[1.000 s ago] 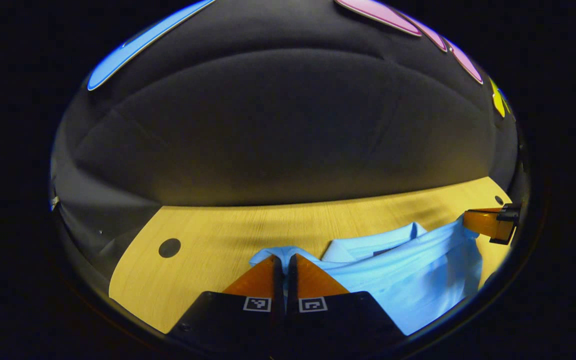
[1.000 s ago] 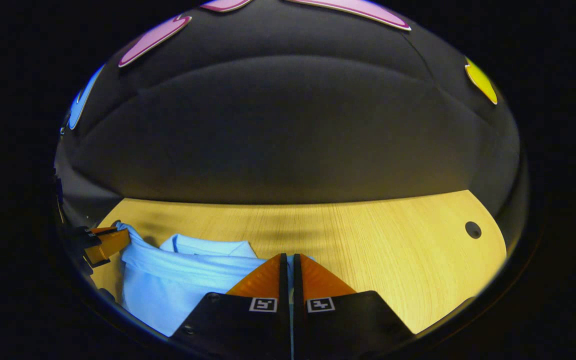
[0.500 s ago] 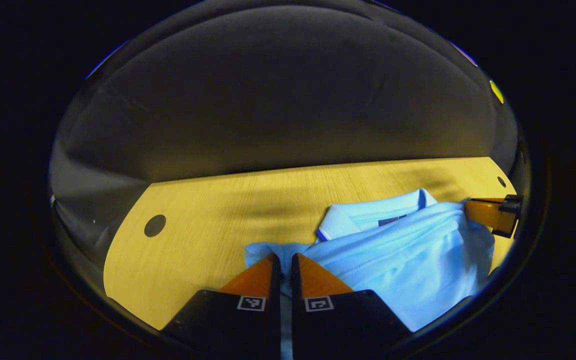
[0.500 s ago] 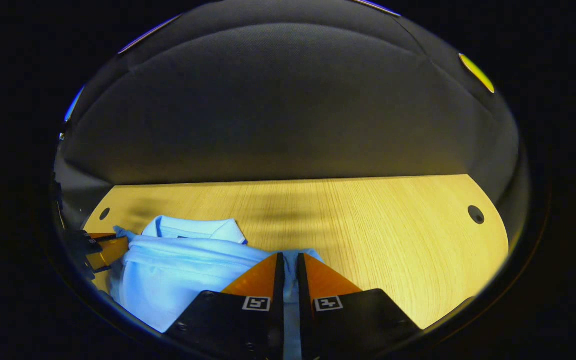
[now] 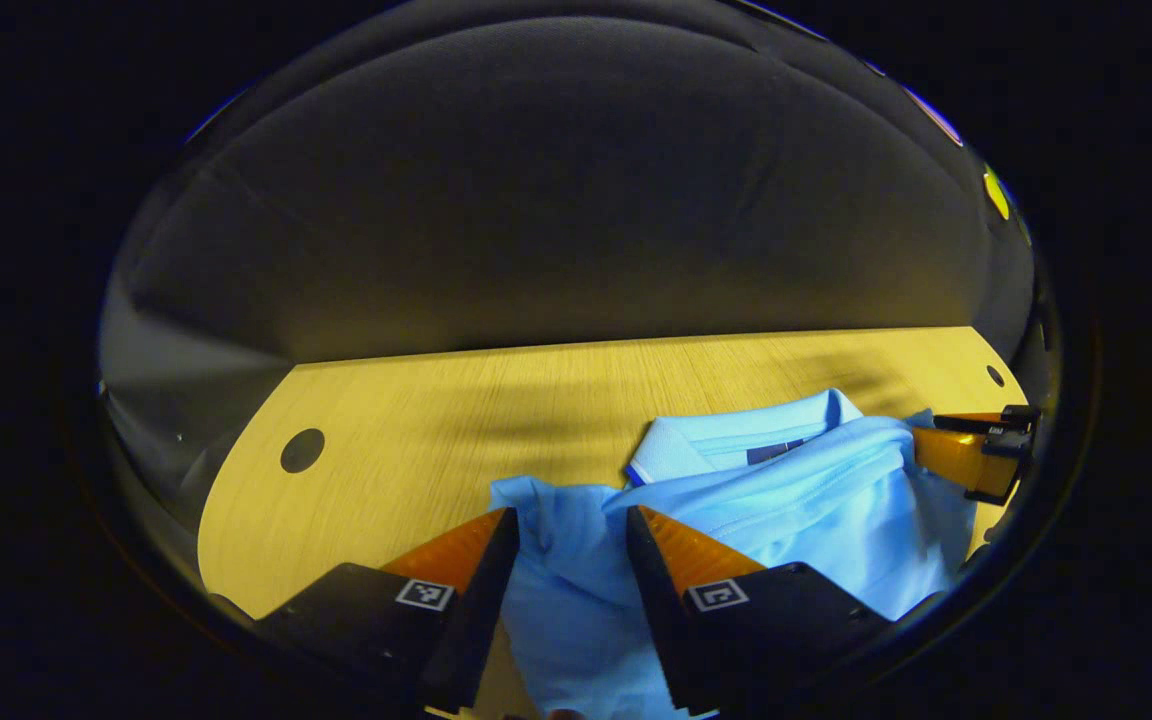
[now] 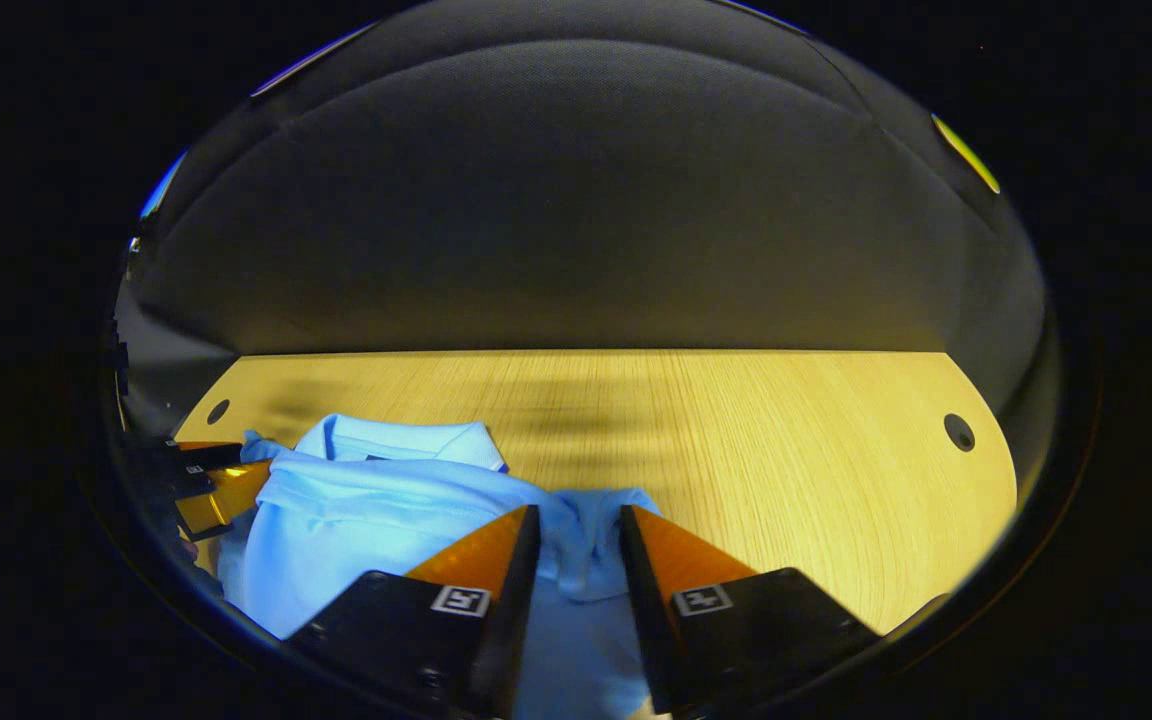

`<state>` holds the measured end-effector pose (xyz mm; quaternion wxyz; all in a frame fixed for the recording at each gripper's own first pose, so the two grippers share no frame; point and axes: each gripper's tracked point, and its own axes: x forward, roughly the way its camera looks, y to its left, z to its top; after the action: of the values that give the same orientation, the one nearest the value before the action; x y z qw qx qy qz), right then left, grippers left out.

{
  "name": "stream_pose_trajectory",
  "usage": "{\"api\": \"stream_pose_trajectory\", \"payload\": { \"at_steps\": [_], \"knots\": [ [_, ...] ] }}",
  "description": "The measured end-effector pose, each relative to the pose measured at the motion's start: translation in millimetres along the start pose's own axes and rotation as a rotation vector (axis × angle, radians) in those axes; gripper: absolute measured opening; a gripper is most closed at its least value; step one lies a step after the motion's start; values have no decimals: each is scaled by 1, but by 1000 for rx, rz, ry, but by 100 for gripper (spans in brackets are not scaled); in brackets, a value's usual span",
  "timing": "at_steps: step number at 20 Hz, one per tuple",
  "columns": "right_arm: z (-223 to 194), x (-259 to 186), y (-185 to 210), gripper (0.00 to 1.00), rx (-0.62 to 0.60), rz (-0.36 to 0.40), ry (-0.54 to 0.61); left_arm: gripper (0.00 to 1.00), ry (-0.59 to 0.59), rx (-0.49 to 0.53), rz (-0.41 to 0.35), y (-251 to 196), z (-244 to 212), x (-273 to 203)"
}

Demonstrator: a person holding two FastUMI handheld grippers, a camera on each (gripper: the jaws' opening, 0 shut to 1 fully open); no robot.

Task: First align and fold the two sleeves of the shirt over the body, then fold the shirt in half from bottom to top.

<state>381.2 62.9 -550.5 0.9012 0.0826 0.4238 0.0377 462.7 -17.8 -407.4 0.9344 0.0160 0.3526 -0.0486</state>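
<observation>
Both grippers, left gripper (image 5: 564, 540) and right gripper (image 6: 578, 535), stand with fingers spread apart, gripping nothing. Your light blue polo shirt (image 6: 376, 510) lies folded bottom-to-top on the wooden table (image 6: 786, 460), collar (image 5: 736, 445) at twelve o'clock. Folding looks finished; you need only withdraw.

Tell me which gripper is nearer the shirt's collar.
Roughly equal. Left gripper is open at the shirt's left corner, right gripper open at its right corner; the collar lies between them.
</observation>
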Motion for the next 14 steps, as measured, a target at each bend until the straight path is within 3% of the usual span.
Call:
{"api": "stream_pose_trajectory", "payload": {
  "at_steps": [1, 2, 6, 8, 14],
  "knots": [
    [0, 0, 0, 54, 8, -2, 1, 73, -3, -6, 6, 1, 0, -1],
    [0, 1, 1, 70, 19, 0, -4, 78, -9, -14, 9, 1, 2, -3],
    [3, -6, -2, 93, 32, 0, -14, 92, -39, -48, 10, 0, 10, -12],
    [10, -16, -1, 98, 40, 8, -32, 98, -50, -49, 12, -1, 17, -21],
    [50, -68, -4, 98, 35, 16, -167, 98, -212, -112, 16, -2, 57, -83]
  ]
}}
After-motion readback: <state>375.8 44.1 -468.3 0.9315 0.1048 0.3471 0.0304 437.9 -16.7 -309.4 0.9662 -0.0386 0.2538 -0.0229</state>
